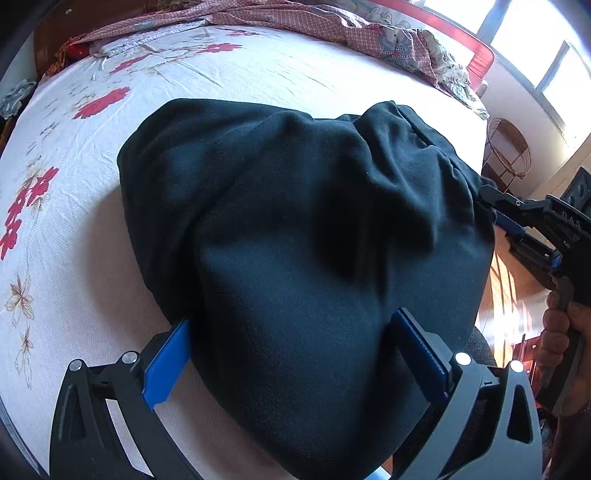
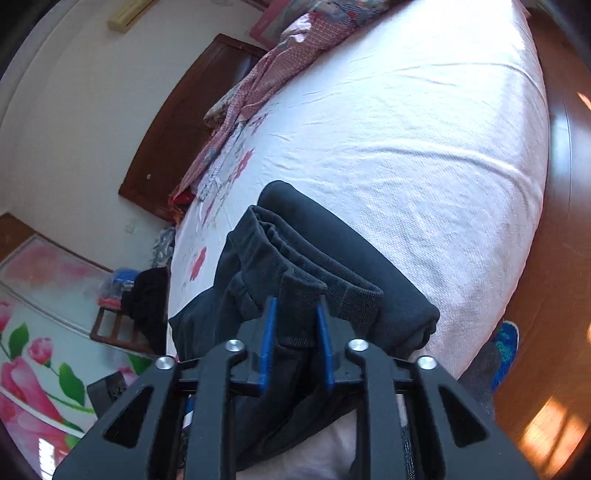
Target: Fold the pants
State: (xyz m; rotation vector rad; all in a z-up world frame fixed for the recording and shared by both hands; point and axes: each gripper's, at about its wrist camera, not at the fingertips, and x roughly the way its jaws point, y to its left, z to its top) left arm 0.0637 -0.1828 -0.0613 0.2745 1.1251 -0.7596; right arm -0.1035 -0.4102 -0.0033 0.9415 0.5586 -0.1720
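Note:
Dark pants [image 1: 295, 221] lie bunched and partly folded on a white flowered bed sheet [image 1: 240, 74]. My left gripper [image 1: 295, 350] has its blue-padded fingers [image 1: 168, 365] spread wide on either side of a thick fold of the pants, which fills the gap between them. My right gripper [image 2: 293, 332] is shut on the ribbed cuff end of the pants [image 2: 299, 306]. It also shows at the right edge of the left wrist view [image 1: 491, 199], gripping the pants' far right end near the bed edge.
A pink checked blanket [image 1: 332, 26] is piled along the far side of the bed. A wooden headboard [image 2: 192, 122] stands by the wall. Wooden floor [image 2: 554, 295] lies beyond the bed edge, with a wire rack [image 1: 506, 147] and a window nearby.

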